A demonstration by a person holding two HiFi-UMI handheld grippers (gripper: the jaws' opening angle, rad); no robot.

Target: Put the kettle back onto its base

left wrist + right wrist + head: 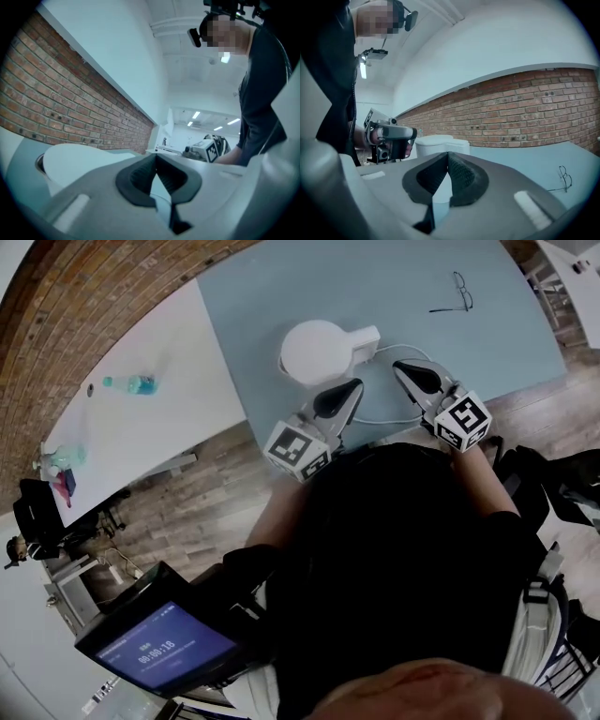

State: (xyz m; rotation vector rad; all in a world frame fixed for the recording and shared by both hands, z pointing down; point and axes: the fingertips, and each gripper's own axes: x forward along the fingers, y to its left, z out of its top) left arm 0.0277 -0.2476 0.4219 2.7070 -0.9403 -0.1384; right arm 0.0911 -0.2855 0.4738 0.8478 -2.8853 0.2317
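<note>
A white kettle (323, 351) stands on the blue-grey table (281, 287), its handle pointing right, and a white cord (394, 418) runs out from under it. I cannot make out its base as a separate part. My left gripper (354, 385) hovers just in front of the kettle, shut and empty. My right gripper (401, 367) is to the right of the handle, also shut with nothing between the pads. The left gripper view shows the kettle (79, 157) ahead on the left. In the right gripper view the kettle (438, 143) sits straight ahead beyond the closed tips (447, 154).
A pair of glasses (459, 292) lies at the table's far right. A white table (141, 427) adjoins on the left and carries a blue bottle (131, 383). A brick wall (94, 287) runs behind. A lit screen (159, 643) sits low at the left.
</note>
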